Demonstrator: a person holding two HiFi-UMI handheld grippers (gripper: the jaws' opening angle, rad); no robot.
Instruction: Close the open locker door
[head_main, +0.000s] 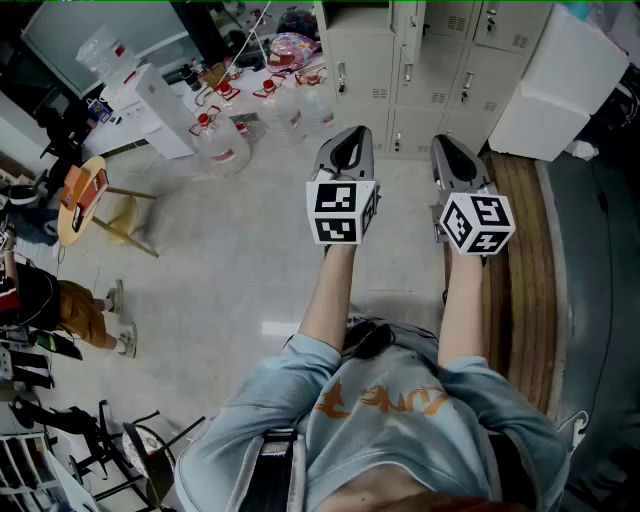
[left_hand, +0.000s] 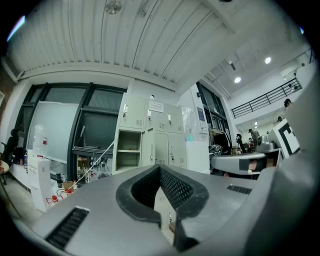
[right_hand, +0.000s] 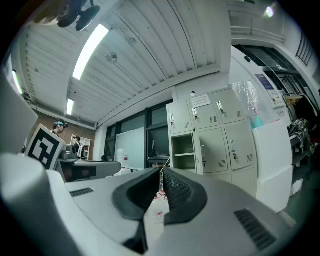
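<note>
The left tool (head_main: 348, 148) and the right tool (head_main: 453, 150) are both clenched on nothing, side by side and well short of the lockers (head_main: 430, 60). The open locker (left_hand: 128, 149) gapes in the bank's left column, but its door is hard to pick out. A shove from a smooth closed tip may skid off the panel, and too hard a swing could bounce the door open again, unlatched.

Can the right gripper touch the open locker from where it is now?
Probably not yet. The right gripper, shut and empty, points at the open locker, but a stretch of floor lies between them. Nothing seems to block the way, so walking closer should do it.
</note>
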